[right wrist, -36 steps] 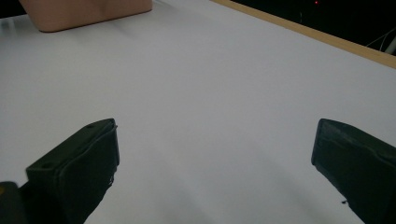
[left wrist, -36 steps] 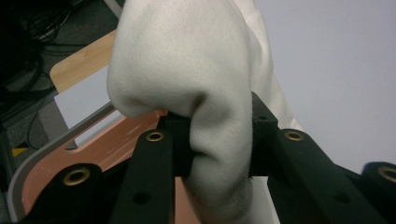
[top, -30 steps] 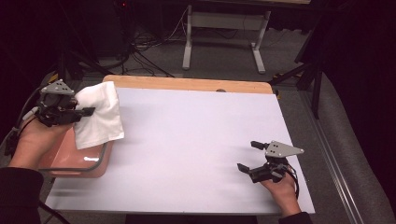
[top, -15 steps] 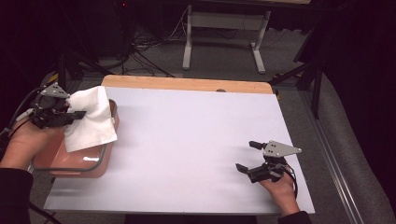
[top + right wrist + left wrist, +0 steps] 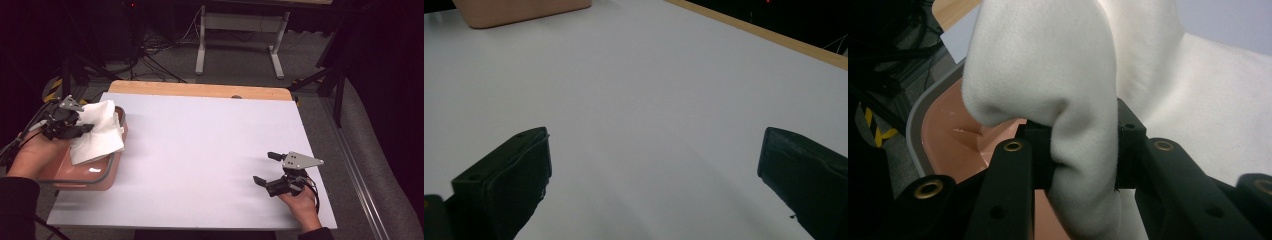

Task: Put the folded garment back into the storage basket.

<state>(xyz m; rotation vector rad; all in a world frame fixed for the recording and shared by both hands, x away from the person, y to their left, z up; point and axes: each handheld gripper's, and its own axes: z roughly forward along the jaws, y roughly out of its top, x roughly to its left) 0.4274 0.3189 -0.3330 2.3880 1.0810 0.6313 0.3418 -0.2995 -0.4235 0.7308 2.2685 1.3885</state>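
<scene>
Black jaws of the right gripper [image 5: 268, 169] stand wide apart with nothing between them, resting low on the white table [image 5: 210, 150] at about 4 o'clock, hand behind it, pointing left. At 9 o'clock, the left gripper [image 5: 85, 129] clamps a white towel [image 5: 97, 132], which drapes over the pink basin [image 5: 100, 172]; the left forearm angles in from the lower corner.

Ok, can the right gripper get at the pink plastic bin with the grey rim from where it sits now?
Probably yes. The right gripper rests with jaws open at the table's near right, and bare white tabletop lies between it and the pink plastic bin. The left gripper, holding the white cloth, crowds the bin.
</scene>
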